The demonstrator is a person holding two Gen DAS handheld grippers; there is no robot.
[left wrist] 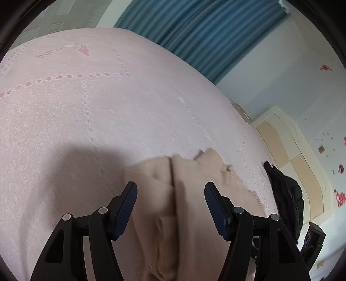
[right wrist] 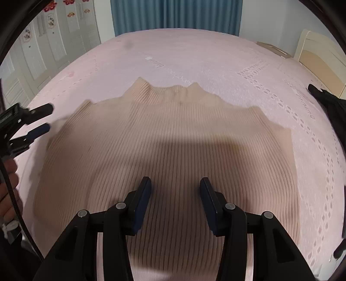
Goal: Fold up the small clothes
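Note:
A beige ribbed knit top [right wrist: 168, 138] lies spread on the pink bedspread [right wrist: 194, 54], collar toward the far side. My right gripper [right wrist: 175, 183] is open, hovering over the top's lower middle, holding nothing. My left gripper [left wrist: 170, 190] is open over the top's [left wrist: 190, 194] folded left edge; it also shows at the left of the right wrist view [right wrist: 46, 117], open beside the top's left side. The top's near hem is hidden behind the grippers.
A dark garment [left wrist: 285, 194] lies at the bed's right edge, also seen in the right wrist view [right wrist: 330, 106]. A cream headboard [left wrist: 292, 151], blue curtains [right wrist: 175, 15] and white wardrobe doors [right wrist: 49, 39] surround the bed.

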